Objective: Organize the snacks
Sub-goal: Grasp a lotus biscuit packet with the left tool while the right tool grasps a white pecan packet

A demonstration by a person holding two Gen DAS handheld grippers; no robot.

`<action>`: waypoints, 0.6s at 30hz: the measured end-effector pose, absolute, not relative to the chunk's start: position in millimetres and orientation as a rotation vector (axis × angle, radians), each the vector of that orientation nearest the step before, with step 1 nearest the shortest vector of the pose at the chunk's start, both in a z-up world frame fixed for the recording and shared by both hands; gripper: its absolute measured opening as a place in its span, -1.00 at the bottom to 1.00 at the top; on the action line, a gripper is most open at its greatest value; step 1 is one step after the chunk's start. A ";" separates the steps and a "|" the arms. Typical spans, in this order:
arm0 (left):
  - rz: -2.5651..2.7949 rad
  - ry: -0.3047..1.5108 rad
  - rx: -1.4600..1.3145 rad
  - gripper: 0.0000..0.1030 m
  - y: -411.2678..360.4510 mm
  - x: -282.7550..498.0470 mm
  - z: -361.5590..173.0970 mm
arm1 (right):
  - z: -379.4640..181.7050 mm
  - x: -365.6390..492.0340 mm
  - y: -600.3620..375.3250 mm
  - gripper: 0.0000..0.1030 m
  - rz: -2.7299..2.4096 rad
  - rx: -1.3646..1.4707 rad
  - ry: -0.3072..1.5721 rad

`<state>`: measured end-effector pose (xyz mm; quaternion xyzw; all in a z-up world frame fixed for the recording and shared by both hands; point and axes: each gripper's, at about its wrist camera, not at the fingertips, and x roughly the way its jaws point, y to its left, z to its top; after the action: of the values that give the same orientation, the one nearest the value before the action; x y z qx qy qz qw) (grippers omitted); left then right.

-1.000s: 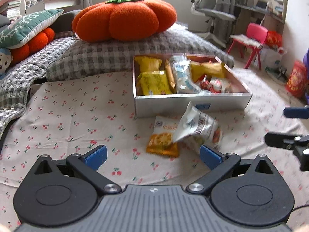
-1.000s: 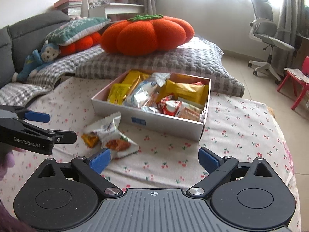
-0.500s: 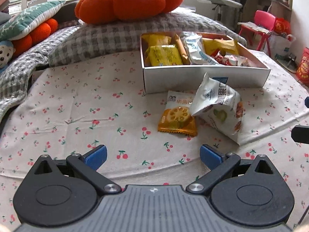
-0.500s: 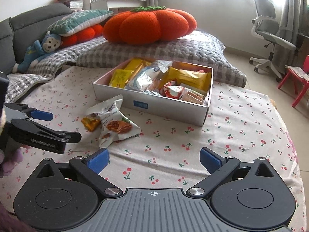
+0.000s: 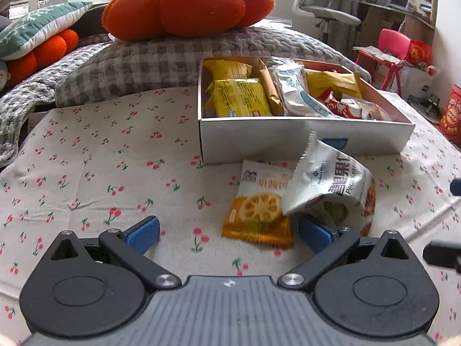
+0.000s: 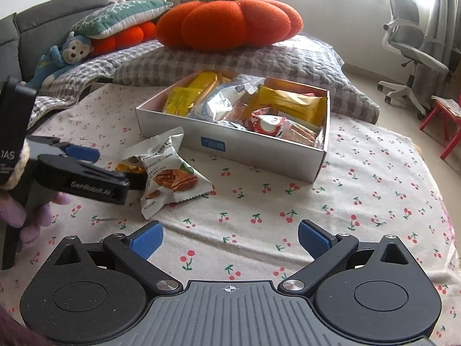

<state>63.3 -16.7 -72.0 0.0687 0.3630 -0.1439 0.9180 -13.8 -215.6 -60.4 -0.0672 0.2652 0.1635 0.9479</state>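
Note:
A white box (image 5: 288, 141) (image 6: 259, 147) packed with several snack packets sits on the cherry-print cloth. In front of it lie an orange lotus-chip packet (image 5: 259, 210) (image 6: 129, 167) and a white pecan packet (image 5: 331, 187) (image 6: 167, 173), which leans over the orange one. My left gripper (image 5: 230, 232) is open and empty, low over the cloth, its jaws on either side of the orange packet's near end. It also shows in the right wrist view (image 6: 86, 170) beside the packets. My right gripper (image 6: 230, 238) is open and empty, short of the box.
A grey checked quilt (image 5: 161, 57) with an orange pumpkin cushion (image 5: 190, 5) rises behind the box. Pillows and a toy monkey (image 6: 63, 57) lie at the left. An office chair (image 6: 412, 49) and a pink chair (image 5: 389, 49) stand off the bed to the right.
My left gripper has moved forward and down, close to the two loose packets. My right gripper has moved slightly closer to the box. Both stay open.

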 end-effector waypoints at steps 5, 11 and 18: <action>-0.310 0.740 0.124 0.84 -15.8 67.8 -71.2 | -62.7 -7.1 -210.6 0.96 0.338 -0.137 0.546; -0.348 0.721 0.142 0.16 -17.9 66.3 -67.5 | -65.4 0.8 -205.8 0.96 0.356 -0.122 0.552; -0.339 0.734 0.154 -0.28 -19.3 68.5 -63.1 | -62.7 7.8 -195.7 0.96 0.380 -0.120 0.545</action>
<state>68.5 -19.3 -63.1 0.0749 0.3567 -0.1650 0.9165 7.8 -195.7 -62.7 -0.0587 0.2672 0.1864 0.9436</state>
